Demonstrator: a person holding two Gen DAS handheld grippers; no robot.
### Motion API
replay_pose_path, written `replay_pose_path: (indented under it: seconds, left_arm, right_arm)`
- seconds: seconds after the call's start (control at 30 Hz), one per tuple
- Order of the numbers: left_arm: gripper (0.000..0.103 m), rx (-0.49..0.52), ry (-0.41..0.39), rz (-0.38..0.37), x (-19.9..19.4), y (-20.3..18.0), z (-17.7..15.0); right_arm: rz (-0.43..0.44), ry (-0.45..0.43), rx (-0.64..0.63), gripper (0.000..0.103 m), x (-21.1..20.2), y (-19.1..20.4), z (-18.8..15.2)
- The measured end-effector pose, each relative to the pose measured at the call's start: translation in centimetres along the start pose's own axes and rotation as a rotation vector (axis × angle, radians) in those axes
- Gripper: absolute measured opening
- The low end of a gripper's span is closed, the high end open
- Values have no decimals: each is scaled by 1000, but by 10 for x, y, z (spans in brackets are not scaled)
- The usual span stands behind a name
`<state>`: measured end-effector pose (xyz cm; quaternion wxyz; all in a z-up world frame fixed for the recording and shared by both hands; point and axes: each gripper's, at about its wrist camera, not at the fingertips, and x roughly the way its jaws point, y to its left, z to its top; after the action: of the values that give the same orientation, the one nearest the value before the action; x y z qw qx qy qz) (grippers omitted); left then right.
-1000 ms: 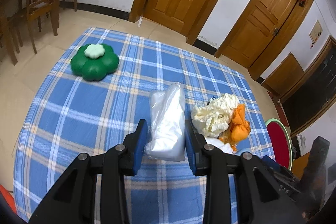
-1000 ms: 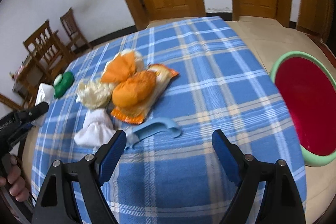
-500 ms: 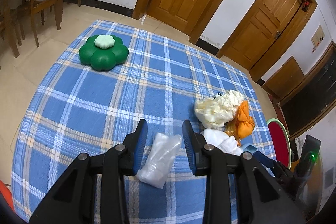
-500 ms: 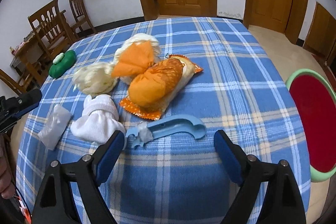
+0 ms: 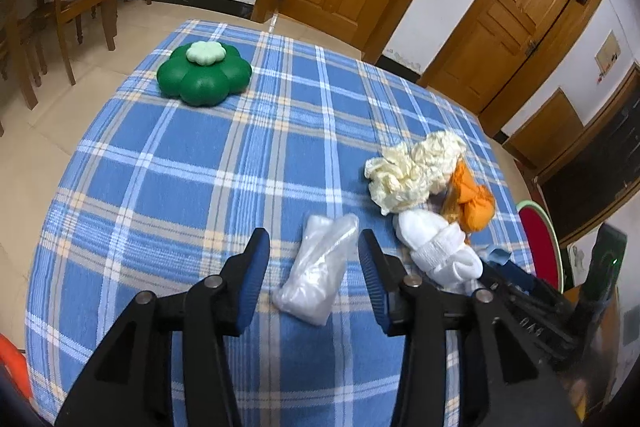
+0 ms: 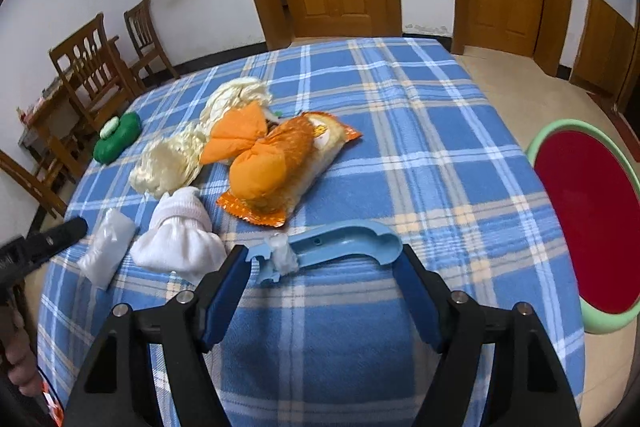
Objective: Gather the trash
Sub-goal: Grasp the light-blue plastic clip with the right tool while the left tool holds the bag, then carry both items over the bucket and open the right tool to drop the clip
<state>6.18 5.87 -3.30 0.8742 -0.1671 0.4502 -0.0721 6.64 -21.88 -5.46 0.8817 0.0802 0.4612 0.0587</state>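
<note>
The bench (image 6: 400, 131), covered by a blue plaid cloth, carries all the trash in a loose cluster toward its near left part. A red basin with a green rim (image 6: 580, 219) sits off the bench's right edge, lower than the surface; it is judged to be the collection point.

The right gripper (image 6: 320, 275) points down at the blue plastic handle piece (image 6: 344, 243), which lies just beyond its fingertips. The jaws stand apart and are closing; neither pad touches the piece. The piece's long axis runs left to right, roughly along the line between the pads, so the jaws face its two ends rather than its narrow sides. A grasp across the width is judged to need a wrist roll.

The left gripper (image 5: 312, 259) has its jaws opening around the clear plastic bag (image 5: 320, 267), which rests on the cloth between the pads without contact. The bag's long axis runs away from the gripper.

Beyond lie the white sock bundle (image 6: 180, 235), the orange snack packet (image 6: 288, 167) and cream crumpled wrappers (image 6: 172, 159). The right hand is nearer the handle piece and the basin.
</note>
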Motion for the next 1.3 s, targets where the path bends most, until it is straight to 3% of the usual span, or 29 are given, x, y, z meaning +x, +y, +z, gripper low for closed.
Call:
replay_pose_path:
  seconds: [0.3,0.53,0.6,0.67,0.93,1.3]
  left_arm:
    - [49,48,67,21,20,-8,-12]
    - [48,76,73,68,31,-13,-15]
    - [35,80,69,74,32,-14,-15]
    - [31,71,71,64,32,-13,-15]
    - [31,48,26,8,16,-18,-10]
    - [31,97,3,-81,-3,-59,-1]
  right_arm:
    - [17,-41,91,76,-25,-25,-1]
    - [5,-71,146,76,-41,-48,-2]
    - [2,-81,164,76,-47,-54,-2]
    - [-2,-89,176,76,-51,-59,-3]
    - [-31,-128,225,76,-68,-83,-5]
    - [-78,-178,315,76,-91,-125,-14]
